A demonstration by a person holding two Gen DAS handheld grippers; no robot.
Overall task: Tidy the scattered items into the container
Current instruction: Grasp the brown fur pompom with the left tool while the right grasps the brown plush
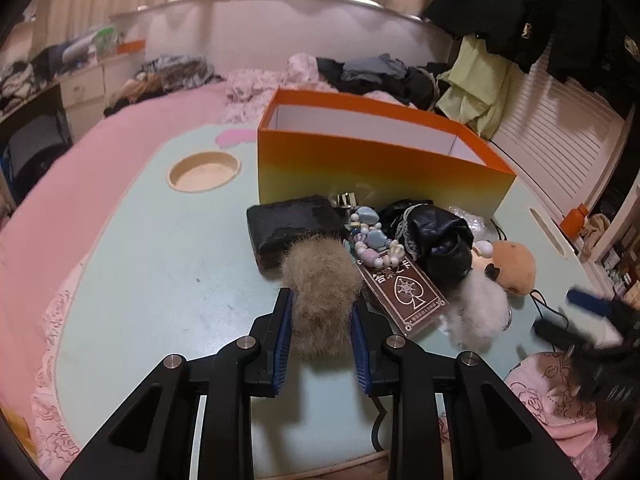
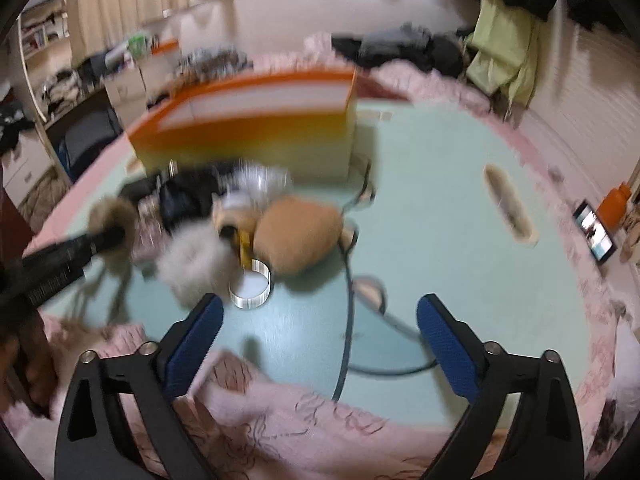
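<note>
- The left gripper (image 1: 322, 312) has its 2 blue pads clamped on a tan fluffy fur pom-pom (image 1: 320, 284), at the near edge of the clutter on the pale green table (image 1: 160, 260).
- The right gripper (image 2: 320, 332) is spread wide with nothing between its pads, above bare tabletop.
- Beyond lie a brown spade-printed card (image 1: 404, 292), a beaded bracelet (image 1: 374, 240), a black rectangular pouch (image 1: 292, 224) and a white fluffy pom-pom (image 1: 476, 312).
- Farthest stands the orange open-topped cardboard box (image 1: 360, 160).
</note>
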